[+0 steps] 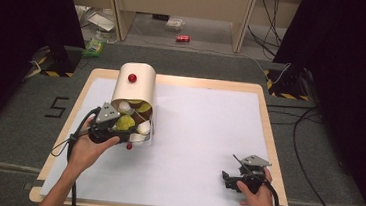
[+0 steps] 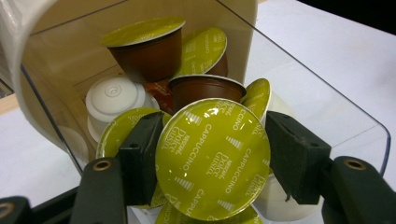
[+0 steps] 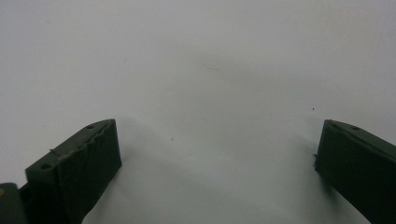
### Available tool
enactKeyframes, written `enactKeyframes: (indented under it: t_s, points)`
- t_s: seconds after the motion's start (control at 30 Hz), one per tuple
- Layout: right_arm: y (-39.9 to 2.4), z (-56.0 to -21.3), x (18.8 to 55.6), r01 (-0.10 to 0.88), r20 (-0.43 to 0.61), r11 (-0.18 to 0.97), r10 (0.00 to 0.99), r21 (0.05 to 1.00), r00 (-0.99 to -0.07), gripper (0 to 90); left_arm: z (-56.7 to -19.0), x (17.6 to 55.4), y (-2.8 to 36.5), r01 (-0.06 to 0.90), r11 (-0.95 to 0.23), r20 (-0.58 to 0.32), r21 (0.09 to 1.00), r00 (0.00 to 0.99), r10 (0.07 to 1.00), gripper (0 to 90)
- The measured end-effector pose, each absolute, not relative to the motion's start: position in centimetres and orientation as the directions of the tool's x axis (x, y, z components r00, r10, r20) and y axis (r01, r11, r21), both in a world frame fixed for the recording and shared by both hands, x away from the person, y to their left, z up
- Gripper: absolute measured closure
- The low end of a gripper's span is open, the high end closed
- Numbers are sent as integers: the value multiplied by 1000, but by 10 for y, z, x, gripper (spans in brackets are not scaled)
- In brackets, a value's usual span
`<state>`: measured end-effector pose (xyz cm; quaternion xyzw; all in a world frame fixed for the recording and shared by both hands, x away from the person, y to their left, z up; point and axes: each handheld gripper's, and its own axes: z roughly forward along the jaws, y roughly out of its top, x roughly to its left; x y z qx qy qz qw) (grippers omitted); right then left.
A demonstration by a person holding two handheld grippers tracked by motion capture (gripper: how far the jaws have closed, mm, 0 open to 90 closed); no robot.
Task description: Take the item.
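Green foil-lidded coffee capsule [image 2: 212, 158] sits clamped in the left hand-held gripper [image 2: 210, 161], apparently for lifting from the cream dispenser box [image 1: 133, 82]. Right hand-held gripper [image 1: 241, 177] rests open on the white tabletop [image 1: 203, 135].

At the top centre of the frame we see a red can [image 1: 182, 38] lying on the grey floor. A green packet [image 1: 93, 48] sits at upper left, and black cables [image 1: 271, 20] hang at upper right.

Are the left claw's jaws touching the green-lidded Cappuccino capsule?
Touching. In the left gripper view, both black jaws of the left claw press against opposite edges of the round green foil-lidded capsule, no gap visible.
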<state>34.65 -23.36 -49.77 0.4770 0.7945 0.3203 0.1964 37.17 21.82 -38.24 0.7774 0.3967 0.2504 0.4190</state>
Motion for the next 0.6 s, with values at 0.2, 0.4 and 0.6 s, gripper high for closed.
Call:
enactKeyframes:
  t_s: [0.2, 0.4, 0.6]
  points:
    - [-234, -498, 347, 632, -7, 340, 883, 697, -468, 5, -382, 371, 220, 400, -344, 65, 849, 568, 821, 399]
    - [-234, -498, 346, 632, -6, 340, 884, 696, -468, 5, -379, 370, 222, 401, -334, 48, 853, 577, 816, 399]
    - [-234, -498, 347, 632, -6, 339, 884, 697, -468, 5, -375, 368, 226, 406, -308, 10, 861, 591, 807, 399]
